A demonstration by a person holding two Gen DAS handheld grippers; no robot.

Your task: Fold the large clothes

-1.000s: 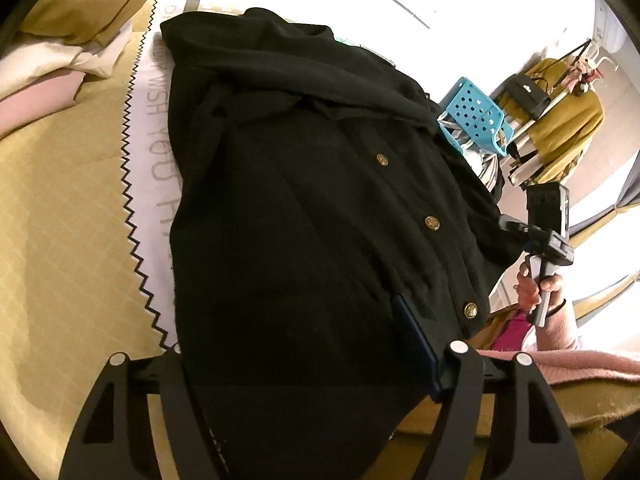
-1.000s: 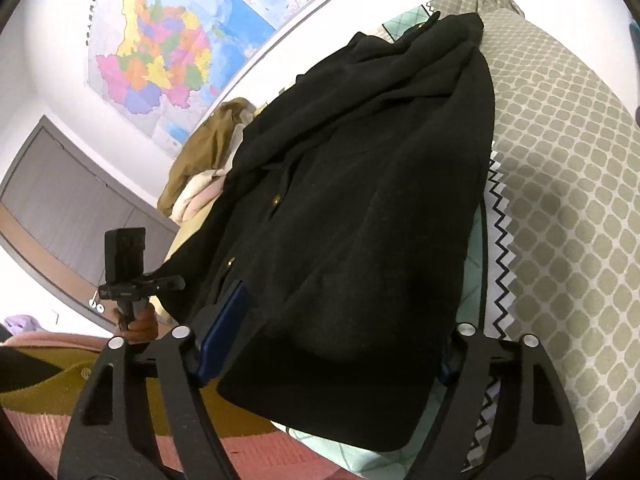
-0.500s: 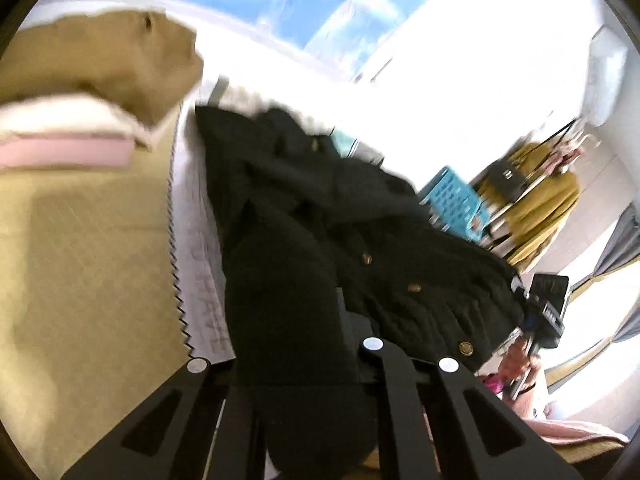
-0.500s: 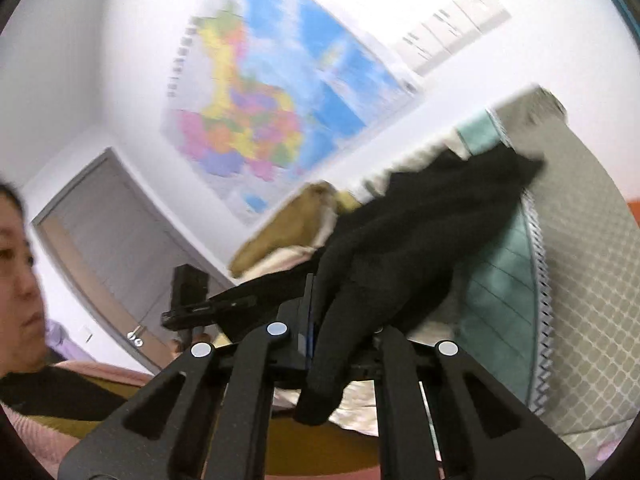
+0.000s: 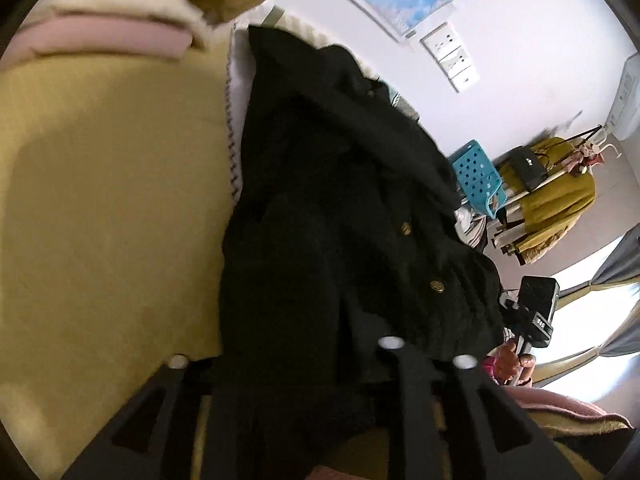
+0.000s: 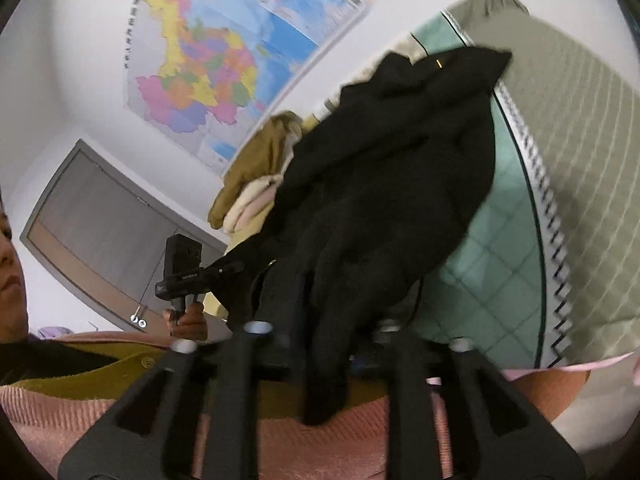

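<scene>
A black coat [image 5: 340, 208] with gold buttons lies lengthwise on the bed; it also shows in the right wrist view [image 6: 392, 200]. My left gripper [image 5: 292, 360] is shut on the coat's near hem, with cloth bunched between the fingers. My right gripper [image 6: 320, 332] is shut on the other hem corner, which hangs down over its fingers. Both hold the hem raised off the bed. The right gripper also appears in the left wrist view [image 5: 532, 316], and the left gripper in the right wrist view [image 6: 188, 268].
A yellow quilted bedspread [image 5: 100, 220] and a teal blanket [image 6: 500, 264] cover the bed. Folded tan, cream and pink clothes [image 5: 120, 20] are stacked at the far end. A blue chair [image 5: 476, 176] and a clothes rack [image 5: 552, 192] stand beside the bed.
Both grippers have closed on the coat's near hem and lifted it off the bed, moving it toward the far end. The views have tilted up toward the wall.
</scene>
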